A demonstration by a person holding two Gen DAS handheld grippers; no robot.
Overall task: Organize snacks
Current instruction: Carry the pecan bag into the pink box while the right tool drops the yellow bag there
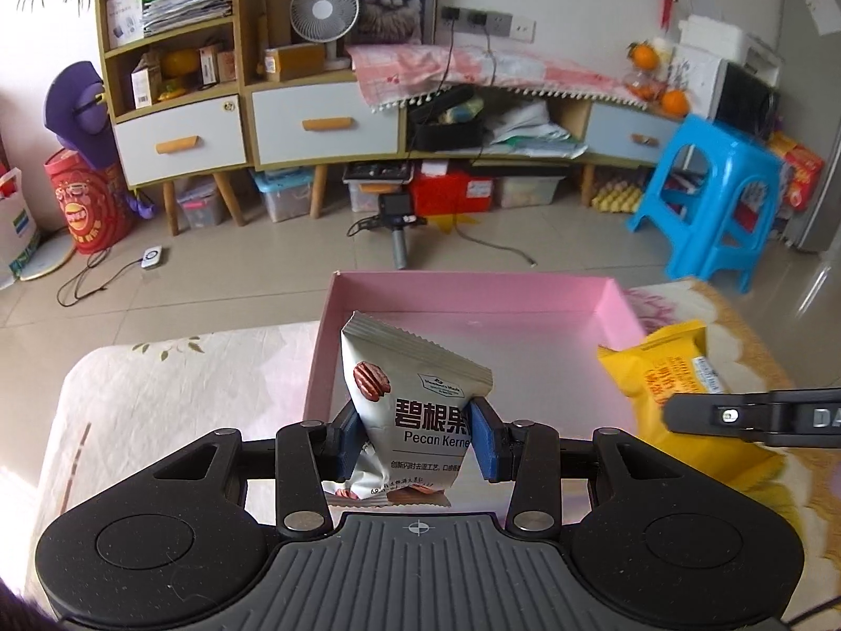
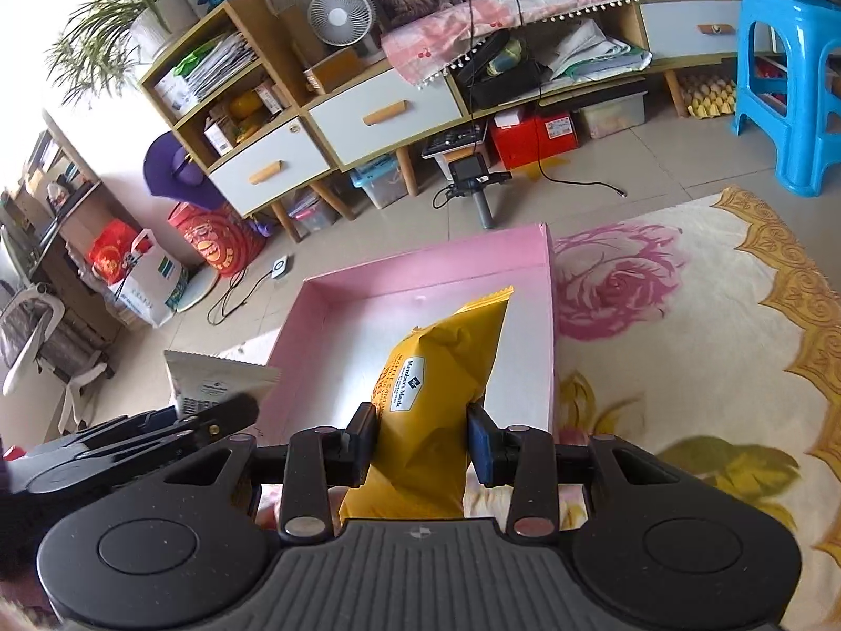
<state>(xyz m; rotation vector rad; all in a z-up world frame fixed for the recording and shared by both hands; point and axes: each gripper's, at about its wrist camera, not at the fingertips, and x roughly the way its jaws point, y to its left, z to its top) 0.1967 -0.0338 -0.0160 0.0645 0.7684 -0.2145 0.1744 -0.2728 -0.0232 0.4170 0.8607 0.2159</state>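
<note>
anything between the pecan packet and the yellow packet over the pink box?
Nothing. In the left wrist view only bare pink box floor shows between the pecan kernel packet in the left tool and the yellow snack packet.

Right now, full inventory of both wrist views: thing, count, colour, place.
pecan packet: 1, white, held upright at the pink box's near-left edge
yellow packet: 1, yellow, held over the box's near-right part
pink box: 1, pink, open, nothing lying on its floor, on the floral cloth
floral cloth: 1, cream with pink roses, under the box
blue stool: 1, blue, floor, right
cabinet: 1, wood with pale drawers, far wall
fan: 1, white, on the cabinet
left gripper: 1, black, jaws clamped on the pecan packet
right gripper: 1, black, jaws clamped on the yellow packet
</note>
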